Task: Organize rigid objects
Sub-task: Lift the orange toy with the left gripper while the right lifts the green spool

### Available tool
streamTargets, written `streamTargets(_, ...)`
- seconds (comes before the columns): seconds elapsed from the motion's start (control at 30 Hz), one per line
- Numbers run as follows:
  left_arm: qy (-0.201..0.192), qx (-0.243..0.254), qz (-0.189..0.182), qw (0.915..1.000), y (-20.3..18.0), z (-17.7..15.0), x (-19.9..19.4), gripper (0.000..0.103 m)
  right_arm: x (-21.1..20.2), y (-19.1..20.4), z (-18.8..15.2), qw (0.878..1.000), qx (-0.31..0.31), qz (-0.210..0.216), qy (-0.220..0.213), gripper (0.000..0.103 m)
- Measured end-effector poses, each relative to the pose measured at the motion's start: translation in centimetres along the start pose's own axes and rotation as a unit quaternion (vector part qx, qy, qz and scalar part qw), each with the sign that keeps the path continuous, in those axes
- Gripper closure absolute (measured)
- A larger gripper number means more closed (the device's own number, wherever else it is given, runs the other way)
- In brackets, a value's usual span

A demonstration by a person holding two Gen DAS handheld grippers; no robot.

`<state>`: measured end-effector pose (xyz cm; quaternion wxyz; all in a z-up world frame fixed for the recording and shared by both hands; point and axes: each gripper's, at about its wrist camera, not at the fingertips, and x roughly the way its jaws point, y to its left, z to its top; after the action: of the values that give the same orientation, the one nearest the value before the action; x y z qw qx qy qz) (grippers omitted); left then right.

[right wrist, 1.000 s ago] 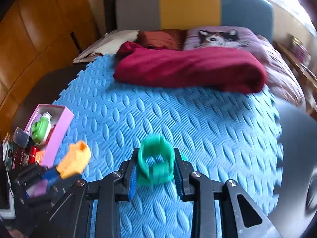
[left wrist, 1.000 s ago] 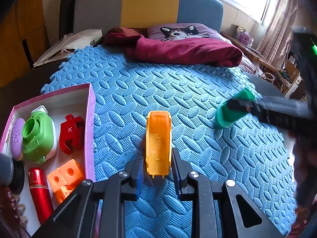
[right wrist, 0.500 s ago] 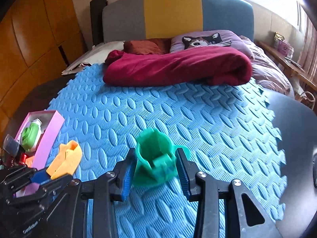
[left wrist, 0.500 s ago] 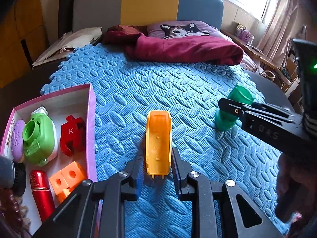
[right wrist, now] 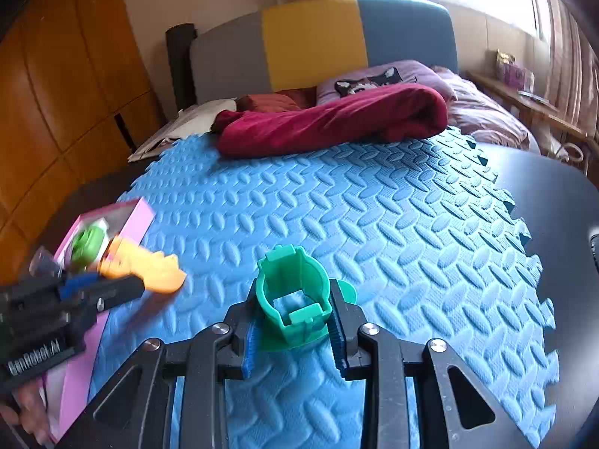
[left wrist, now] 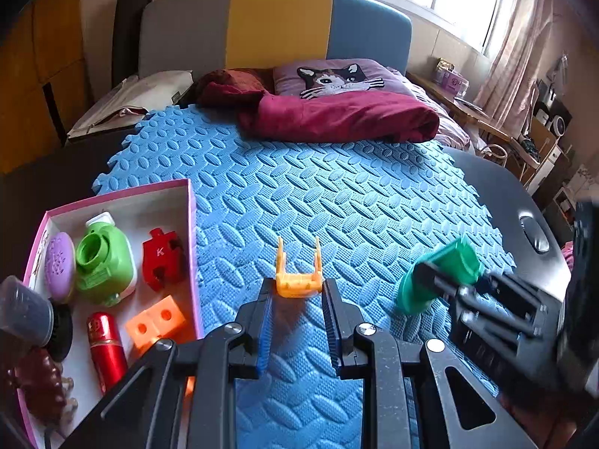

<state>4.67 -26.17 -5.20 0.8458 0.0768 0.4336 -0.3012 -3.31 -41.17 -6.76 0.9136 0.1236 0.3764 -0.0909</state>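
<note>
Left-wrist view: left gripper (left wrist: 298, 287) pinches the orange piece (left wrist: 298, 277) above the blue mat (left wrist: 337, 194); pink box (left wrist: 191, 232) holds green jar (left wrist: 103, 262), red block (left wrist: 161, 258), red cylinder (left wrist: 106, 350). Right-wrist view: right gripper (right wrist: 294, 312) clamps the green cup (right wrist: 294, 295) over the mat.

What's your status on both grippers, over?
Left gripper shut on orange piece. Right gripper shut on green piece. Pink box on the left, path unobstructed.

"K" on red puzzle piece (left wrist: 161, 258); "GenRobot.AI" on left claw (right wrist: 142, 280) body.
</note>
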Motion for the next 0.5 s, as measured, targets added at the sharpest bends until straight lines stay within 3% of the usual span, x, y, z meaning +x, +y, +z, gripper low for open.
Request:
streamTargets(0.3, -0.015, -0.016, -0.01, 0.9997, 1.0, -1.0, -2.5, 0.078, -0.9, 0.3, -1.3, 1.0, 0.014, 0.006, -0.012, 0.072)
streamTargets(0.5, -0.012, 0.0, -0.003, 0.9999, 0.7, -1.8, -2.8, 0.082, -1.0, 0.3, -1.4, 1.0, 0.015, 0.005, -0.014, 0.072)
